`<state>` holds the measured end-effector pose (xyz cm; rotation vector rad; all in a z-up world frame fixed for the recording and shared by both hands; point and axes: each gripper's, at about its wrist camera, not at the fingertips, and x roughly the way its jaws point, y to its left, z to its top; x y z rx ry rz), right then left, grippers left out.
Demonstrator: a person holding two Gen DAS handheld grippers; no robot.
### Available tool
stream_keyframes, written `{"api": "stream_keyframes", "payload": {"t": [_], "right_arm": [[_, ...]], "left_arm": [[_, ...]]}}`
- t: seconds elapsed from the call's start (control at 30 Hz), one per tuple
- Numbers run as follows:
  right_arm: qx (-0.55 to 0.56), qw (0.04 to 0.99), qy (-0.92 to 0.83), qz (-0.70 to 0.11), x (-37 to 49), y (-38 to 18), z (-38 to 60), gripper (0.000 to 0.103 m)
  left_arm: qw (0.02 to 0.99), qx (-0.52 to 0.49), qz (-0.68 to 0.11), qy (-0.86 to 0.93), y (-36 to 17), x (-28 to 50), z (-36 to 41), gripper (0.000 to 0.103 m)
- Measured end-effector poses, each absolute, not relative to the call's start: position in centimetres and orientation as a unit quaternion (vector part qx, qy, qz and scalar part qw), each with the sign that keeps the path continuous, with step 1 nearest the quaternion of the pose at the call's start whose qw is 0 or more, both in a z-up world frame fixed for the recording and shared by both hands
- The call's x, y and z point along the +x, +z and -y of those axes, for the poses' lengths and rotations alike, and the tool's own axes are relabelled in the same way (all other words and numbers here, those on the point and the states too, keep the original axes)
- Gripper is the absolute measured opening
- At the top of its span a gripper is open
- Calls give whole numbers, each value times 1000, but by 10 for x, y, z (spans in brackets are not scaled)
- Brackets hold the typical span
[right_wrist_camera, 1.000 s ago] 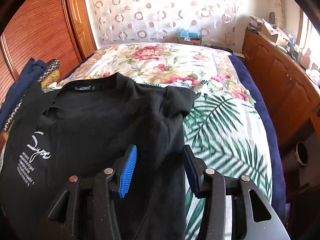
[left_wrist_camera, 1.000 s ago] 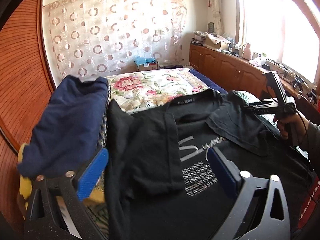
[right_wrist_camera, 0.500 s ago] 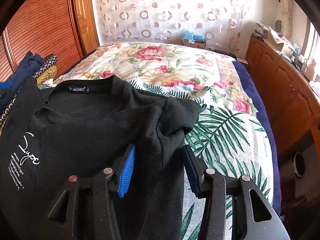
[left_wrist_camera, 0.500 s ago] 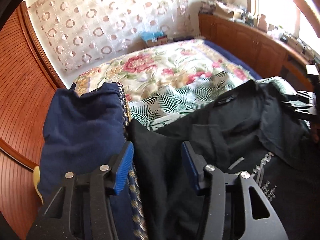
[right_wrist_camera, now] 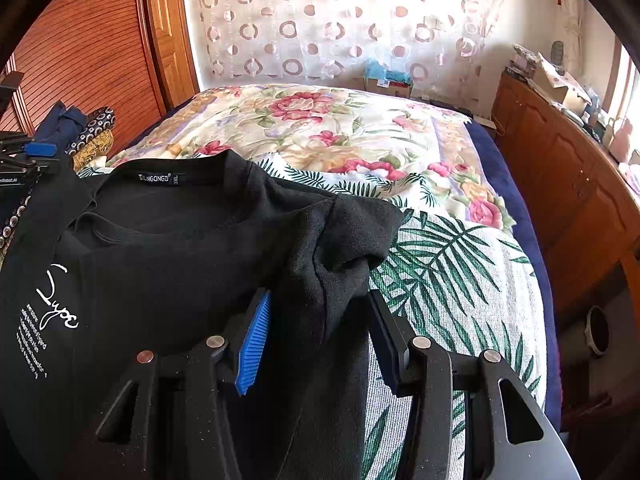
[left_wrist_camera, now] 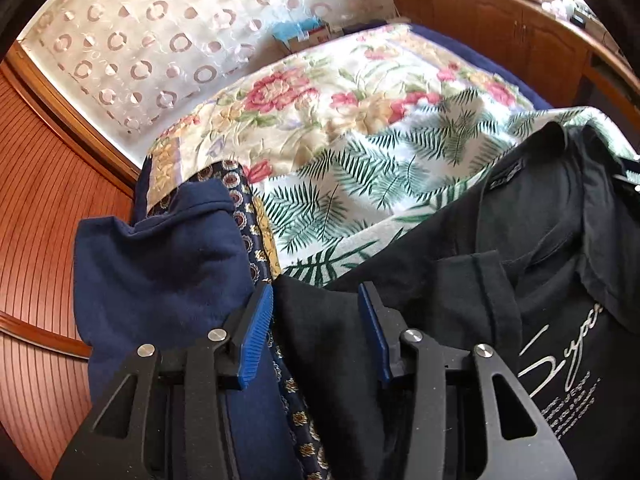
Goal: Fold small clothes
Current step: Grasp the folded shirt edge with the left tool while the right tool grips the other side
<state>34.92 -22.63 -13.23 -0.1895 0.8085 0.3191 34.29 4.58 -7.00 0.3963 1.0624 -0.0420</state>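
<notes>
A black T-shirt (left_wrist_camera: 460, 300) with white print lies face up on the bed, both sleeves folded inward. My left gripper (left_wrist_camera: 316, 296) sits at the shirt's left edge. Its jaws are closing, and bunched black fabric fills the gap between the blue pads. My right gripper (right_wrist_camera: 319, 300) is shut on the T-shirt (right_wrist_camera: 180, 248) at its right side, just below the folded sleeve, with a ridge of cloth pinched between its pads. The left gripper (right_wrist_camera: 36, 150) also shows at the far left of the right wrist view.
A navy garment (left_wrist_camera: 160, 272) and a dotted patterned cloth (left_wrist_camera: 260, 240) are piled just left of the shirt. The floral and palm-leaf bedspread (left_wrist_camera: 360, 120) stretches behind. A wooden wardrobe (right_wrist_camera: 80, 52) stands left and a wooden cabinet (right_wrist_camera: 560, 168) right.
The left gripper swung left and down to the shirt's left edge, and its jaws narrowed from wide open onto the fabric. The right gripper held still with its cloth.
</notes>
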Motion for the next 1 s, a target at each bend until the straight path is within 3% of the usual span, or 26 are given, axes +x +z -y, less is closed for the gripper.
{"api": "stream_keyframes", "payload": {"t": [0.13, 0.17, 0.23, 0.27, 0.3, 0.67, 1.0], "right_arm": [[-92, 903, 155, -391, 350, -133, 227, 50], [-91, 903, 155, -391, 350, -133, 227, 50], [-91, 903, 155, -391, 349, -133, 227, 50], [-92, 903, 155, -390, 349, -133, 227, 50], [-91, 903, 155, -390, 349, -133, 227, 50], [-86, 901, 164, -391, 350, -132, 228, 56], [-56, 901, 151, -403, 373, -130, 240, 56]], "left_arm": [[837, 195, -511, -21, -72, 346, -47, 45], [835, 200, -512, -21, -73, 346, -46, 41], [831, 215, -512, -21, -77, 348, -43, 14], [828, 217, -516, -21, -79, 349, -43, 6], [827, 220, -516, -18, -79, 349, -44, 4], [922, 132, -363, -19, 13, 284, -73, 3], [936, 93, -337, -40, 7, 250, -79, 3]]}}
